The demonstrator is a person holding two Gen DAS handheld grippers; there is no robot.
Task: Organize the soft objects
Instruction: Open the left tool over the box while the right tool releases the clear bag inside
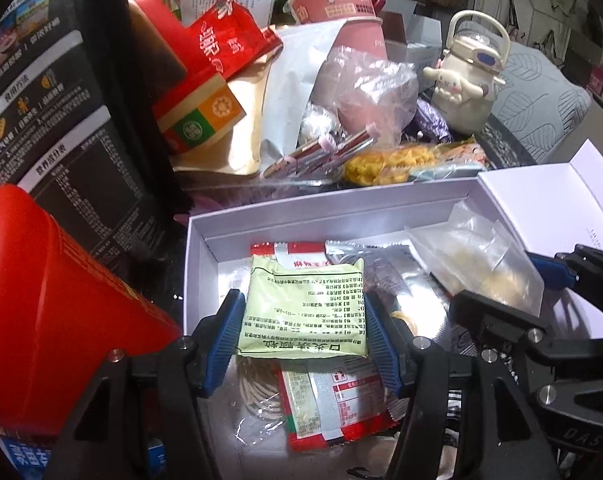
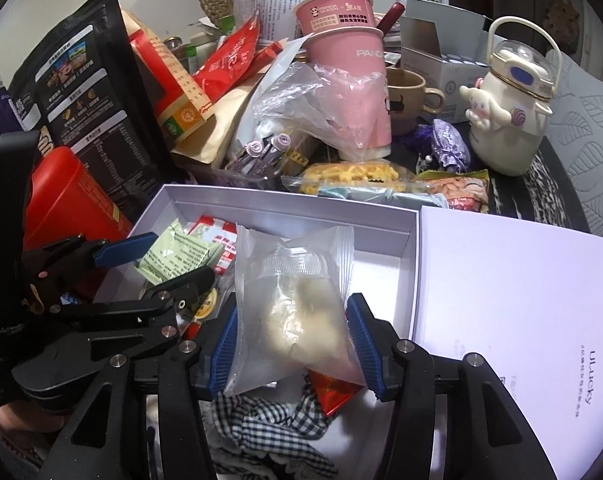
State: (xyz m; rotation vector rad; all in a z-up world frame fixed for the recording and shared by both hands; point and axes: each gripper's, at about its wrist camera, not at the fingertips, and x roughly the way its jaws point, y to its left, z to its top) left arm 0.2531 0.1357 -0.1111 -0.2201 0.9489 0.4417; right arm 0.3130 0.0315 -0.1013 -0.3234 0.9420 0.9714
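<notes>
White box [image 1: 199,248] as landmark. I hold the left gripper [image 1: 303,322] over the near end of the box; its blue fingers [image 1: 225,328] press both side edges of a pale green sachet [image 1: 305,308], so they are closed on it. The sachet is close to square, its slightly longer axis running across the finger gap, its printed face up and its serrated far edge pointing toward the back wall of the box. Beneath it, inside the box, lie red-and-white sachets [image 1: 333,408] and a clear pack of round biscuits [image 1: 257,392].

I hold the right gripper [image 2: 291,344] over the middle of the box [image 2: 285,204]; its fingers [image 2: 361,336] clamp a clear pouch [image 2: 297,304] holding a pale, lumpy filling. The long axis of the pouch runs along the fingers, near end between the pads, crimped far edge pointing toward the back wall of the box and tilted slightly left. In the left wrist view the same pouch [image 1: 473,256] hangs over the right half of the box.

Below the right gripper, at the near end of the box, lie a black-and-white checked cloth [image 2: 269,424] and a red wrapper [image 2: 333,394]. The box lid [image 2: 513,300] lies just right of the box. Behind the box, the bench carries a yellow snack pack [image 2: 353,176], stacked pink cups [image 2: 349,80] and a cream character bottle [image 2: 509,116]; left of the box stand a red container [image 2: 69,204] and a black bag [image 2: 85,92].
</notes>
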